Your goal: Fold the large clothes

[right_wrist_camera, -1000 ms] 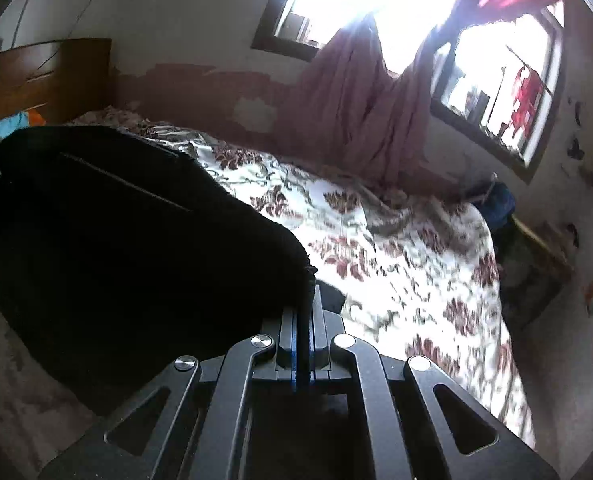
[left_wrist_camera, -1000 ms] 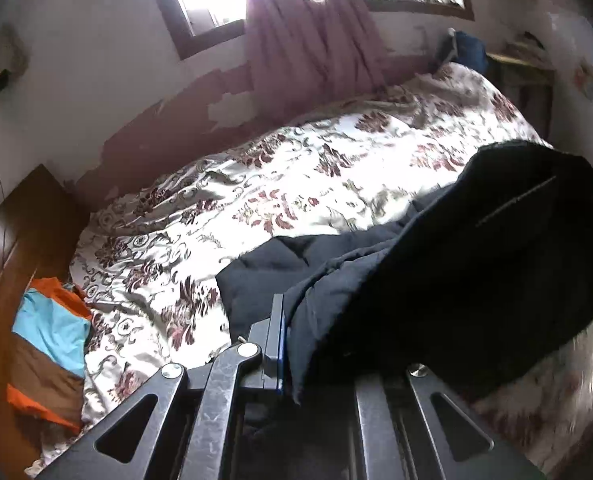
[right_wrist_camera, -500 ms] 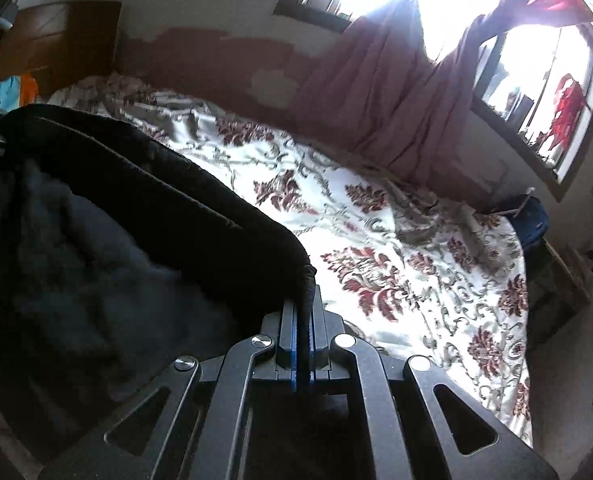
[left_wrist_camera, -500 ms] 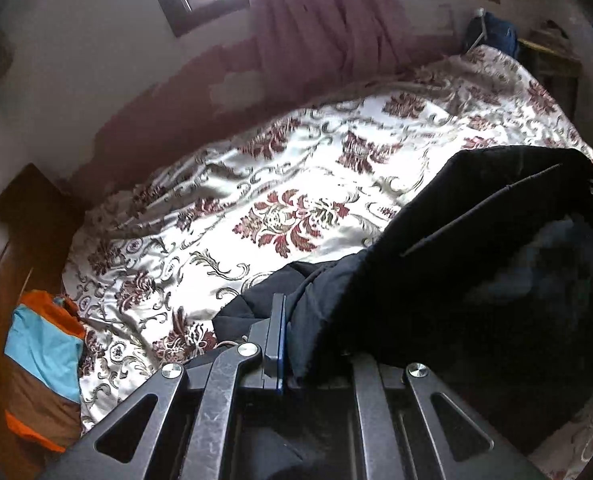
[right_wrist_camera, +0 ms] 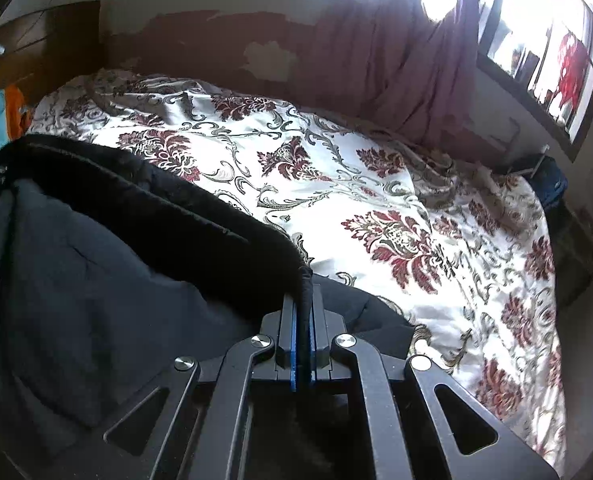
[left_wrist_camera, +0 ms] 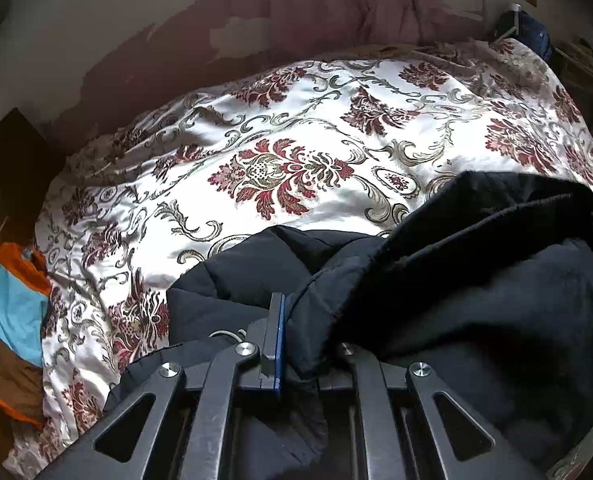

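Dark jacket (left_wrist_camera: 476, 292) fills your left view's lower right, its hem pinched in your left gripper (left_wrist_camera: 296, 336); the floral bedspread (left_wrist_camera: 296, 140) lies bare beyond. Your right gripper (right_wrist_camera: 304, 332) clamps the jacket's corded edge, with bedspread open to its right.

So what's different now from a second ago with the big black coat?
Both grippers have carried the black coat down toward the flowered bedspread; the bed looks nearer in both views, and more of the coat's padded inside shows. Nothing was let go: the left gripper and the right gripper stay shut on the coat's edge. The orange and blue cloth hasn't moved.
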`<state>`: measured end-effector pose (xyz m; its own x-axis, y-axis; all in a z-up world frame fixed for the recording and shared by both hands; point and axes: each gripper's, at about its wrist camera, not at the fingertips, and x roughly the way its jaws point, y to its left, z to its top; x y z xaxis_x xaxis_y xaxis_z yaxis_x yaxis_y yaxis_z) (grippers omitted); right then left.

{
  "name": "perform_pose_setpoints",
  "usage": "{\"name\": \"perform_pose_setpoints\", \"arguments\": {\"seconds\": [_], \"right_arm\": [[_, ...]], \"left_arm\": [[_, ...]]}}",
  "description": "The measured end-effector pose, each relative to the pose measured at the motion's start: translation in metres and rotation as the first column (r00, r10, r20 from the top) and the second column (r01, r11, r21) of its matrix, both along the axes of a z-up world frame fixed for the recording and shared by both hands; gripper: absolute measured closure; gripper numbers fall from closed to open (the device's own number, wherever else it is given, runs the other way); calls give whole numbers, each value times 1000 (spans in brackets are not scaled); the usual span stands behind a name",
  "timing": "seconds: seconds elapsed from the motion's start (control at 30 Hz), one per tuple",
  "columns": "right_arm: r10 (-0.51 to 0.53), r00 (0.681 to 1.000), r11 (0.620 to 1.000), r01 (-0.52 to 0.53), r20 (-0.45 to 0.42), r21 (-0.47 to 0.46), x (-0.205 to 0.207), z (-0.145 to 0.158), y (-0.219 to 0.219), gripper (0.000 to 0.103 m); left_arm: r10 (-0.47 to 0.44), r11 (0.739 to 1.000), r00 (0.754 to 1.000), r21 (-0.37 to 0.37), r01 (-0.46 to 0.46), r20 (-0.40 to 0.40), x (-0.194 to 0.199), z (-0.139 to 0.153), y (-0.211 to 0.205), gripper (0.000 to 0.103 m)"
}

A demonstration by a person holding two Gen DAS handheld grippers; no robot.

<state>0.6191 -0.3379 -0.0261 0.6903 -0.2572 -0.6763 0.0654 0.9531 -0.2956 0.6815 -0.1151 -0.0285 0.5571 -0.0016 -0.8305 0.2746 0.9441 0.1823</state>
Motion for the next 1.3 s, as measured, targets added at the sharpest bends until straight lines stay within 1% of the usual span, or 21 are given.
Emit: {"name": "perform_pose_setpoints", "arguments": {"seconds": [0.07, 0.17, 0.23, 0.27, 0.3, 0.33, 0.37, 0.4, 0.47, 0.5, 0.53, 0.57, 0.6, 0.7, 0.77, 0.9, 1.0, 1.03, 1.17, 1.27, 1.3], "right_arm": [[-9, 1000, 1000, 9, 4, 18, 0, 0, -6, 99], [-18, 1000, 999, 18, 1, 51, -1, -2, -8, 97], [-22, 1000, 997, 22, 4, 75, -3, -3, -11, 93], [-25, 1000, 995, 23, 15, 101, -6, -1, -14, 86], [-28, 999, 992, 24, 30, 122, -10, 2, -16, 71], [-29, 999, 991, 23, 42, 128, -13, 5, -16, 62], [-29, 997, 992, 21, 65, 128, -19, 9, -16, 46], [-27, 996, 992, 17, 83, 123, -22, 12, -16, 42], [-7, 994, 994, -5, 112, 110, -30, 19, -16, 42], [4, 994, 994, -16, 112, 106, -32, 21, -15, 42], [13, 994, 994, -25, 109, 108, -35, 23, -15, 42], [22, 995, 992, -34, 102, 122, -38, 24, -15, 42], [30, 995, 989, -43, 90, 143, -41, 25, -15, 42], [51, 997, 973, -63, 60, 222, -56, 25, -13, 42], [69, 997, 956, -73, 25, 286, -67, 20, -11, 42], [135, 990, 921, -111, -38, 372, -102, 6, -4, 42], [168, 982, 927, -129, -84, 351, -122, -7, 1, 42], [168, 980, 932, -123, -105, 341, -128, -13, 1, 42], [137, 976, 943, -75, -172, 324, -133, -37, -9, 42], [138, 979, 954, -91, -149, 285, -119, -44, -11, 42], [143, 979, 960, -102, -143, 260, -111, -48, -10, 42]], "left_arm": [[10, 1000, 1000, 4, -10, -7, 2, -1, -2, 91], [15, 999, 1000, 35, -15, 1, 4, -3, -4, 84], [18, 999, 1000, 31, -18, 7, 4, -2, -4, 82], [19, 1000, 1000, 23, -19, 8, 4, -1, -3, 81], [22, 1000, 1000, 17, -22, 8, 4, 0, -3, 79], [28, 1000, 1000, 9, -28, 11, 4, 1, -1, 76], [32, 999, 999, 2, -32, 12, 5, 2, 0, 75], [34, 999, 999, -8, -34, 14, 4, 3, 1, 72], [39, 998, 999, -46, -37, 33, 2, 9, 4, 57], [53, 997, 997, -56, -50, 60, -1, 13, 6, 32], [75, 995, 992, -69, -68, 104, -4, 20, 9, 14], [96, 992, 984, -98, -82, 152, -10, 28, 14, 11], [108, 987, 978, -136, -84, 179, -14, 35, 17, 11], [121, 974, 978, -208, -85, 170, -23, 42, 22, 11], [99, 973, 982, -221, -62, 160, -35, 42, 22, 11], [-10, 978, 991, -203, 38, 137, -70, 34, 19, 11], [-103, 970, 992, -215, 116, 70, -97, 20, 16, 11], [-134, 964, 991, -229, 137, 28, -105, 13, 13, 11], [-200, 948, 978, -263, 179, -58, -122, -8, 4, 11], [-227, 951, 972, -228, 207, -64, -123, -19, -8, 8], [-232, 958, 971, -189, 217, -58, -121, -23, -14, 8]]}}
